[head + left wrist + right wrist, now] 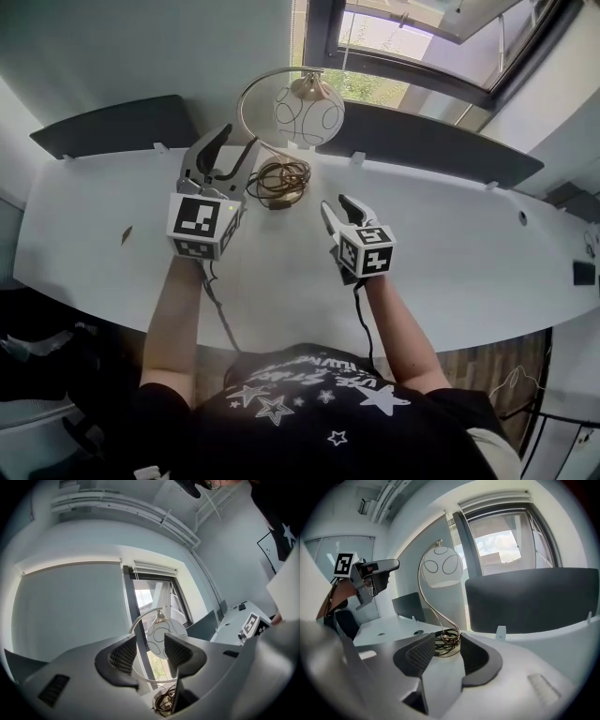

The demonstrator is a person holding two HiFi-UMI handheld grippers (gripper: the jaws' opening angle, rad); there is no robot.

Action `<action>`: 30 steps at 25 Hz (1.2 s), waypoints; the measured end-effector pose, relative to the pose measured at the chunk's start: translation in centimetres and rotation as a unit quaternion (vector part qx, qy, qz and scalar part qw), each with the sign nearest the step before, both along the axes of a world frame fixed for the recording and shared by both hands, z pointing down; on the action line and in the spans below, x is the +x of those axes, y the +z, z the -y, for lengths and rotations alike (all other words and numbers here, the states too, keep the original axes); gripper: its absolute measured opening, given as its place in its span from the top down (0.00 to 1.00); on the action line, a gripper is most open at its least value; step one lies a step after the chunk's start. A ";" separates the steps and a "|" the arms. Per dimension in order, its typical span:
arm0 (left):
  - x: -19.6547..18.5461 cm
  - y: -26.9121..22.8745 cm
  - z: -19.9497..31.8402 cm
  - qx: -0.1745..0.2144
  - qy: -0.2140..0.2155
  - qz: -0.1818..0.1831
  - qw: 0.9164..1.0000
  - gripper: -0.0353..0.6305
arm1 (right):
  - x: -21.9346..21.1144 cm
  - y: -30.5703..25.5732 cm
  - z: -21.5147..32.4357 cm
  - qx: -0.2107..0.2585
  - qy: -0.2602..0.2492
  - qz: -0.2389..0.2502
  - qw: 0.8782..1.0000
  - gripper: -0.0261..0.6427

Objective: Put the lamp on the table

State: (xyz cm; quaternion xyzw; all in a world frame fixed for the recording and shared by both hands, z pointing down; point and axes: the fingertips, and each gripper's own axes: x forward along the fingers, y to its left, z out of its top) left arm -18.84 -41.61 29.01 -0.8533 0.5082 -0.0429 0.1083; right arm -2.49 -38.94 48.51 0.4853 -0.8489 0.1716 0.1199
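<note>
— What are your claws doing?

— Closest to me, my right claw (339, 208) is released. In the right gripper view its jaws stand apart, and only bare tabletop shows in the gap. My left claw (230, 150) reaches a little further out, to the left of it. It is also released, with the jaws spread wide and nothing pinched between the pads.

— And the lamp?

— The lamp (309, 111) stands on the white table (450, 253), toward the far edge and just ahead of my left claw. Its dark cord (279, 178) lies coiled at the foot, a little beyond both claws. From there a thin metal stem (421, 591) arches up and over, and a round white shade (440, 566) marked with looping lines hangs from its end. In the left gripper view the shade and the arch sit framed in the gap between my jaws, beyond the pads.

— What's past it?

— Dark screens (427, 141) run along the table's far edge, and the lamp stands at the break between two of them. Behind that is a window (403, 37) with greenery outside.
</note>
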 end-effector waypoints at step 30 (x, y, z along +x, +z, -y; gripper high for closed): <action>15.8 6.9 -19.0 -0.097 -0.028 -0.061 0.993 0.94 | 16.1 -6.0 -16.5 0.072 -0.050 0.027 0.996 0.96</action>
